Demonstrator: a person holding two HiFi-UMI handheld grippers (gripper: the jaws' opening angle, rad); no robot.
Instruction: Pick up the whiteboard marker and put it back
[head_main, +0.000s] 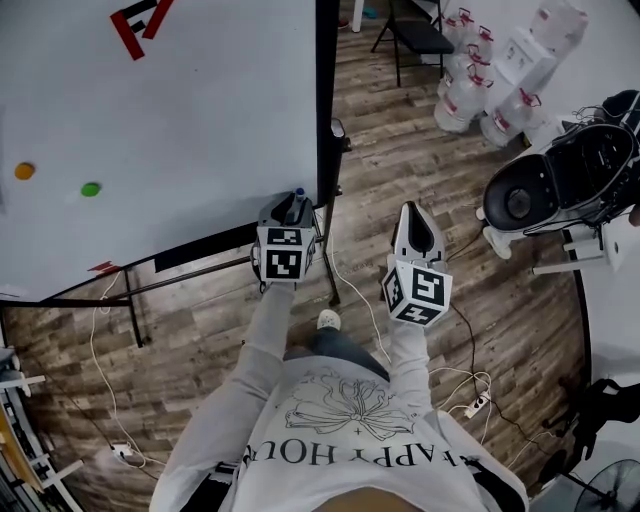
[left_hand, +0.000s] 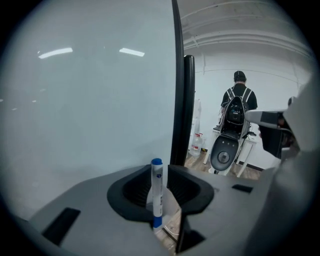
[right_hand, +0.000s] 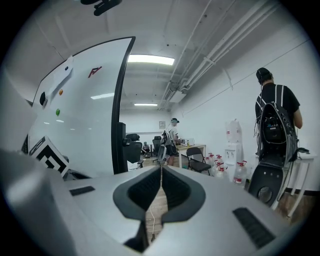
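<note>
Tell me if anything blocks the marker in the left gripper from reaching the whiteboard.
Nothing visible does. The left gripper holds the whiteboard marker upright near the whiteboard, by its right edge, with only open air between marker and board. The right gripper, shut and empty, is on the side away from the board.

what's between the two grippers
Head view: wood floor, the whiteboard stand's black leg and a white cable lie between left gripper and right gripper.

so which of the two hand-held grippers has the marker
The left hand-held gripper: its jaws are shut on the blue-capped whiteboard marker, which stands upright between them. The right hand-held gripper is shut on nothing.
</note>
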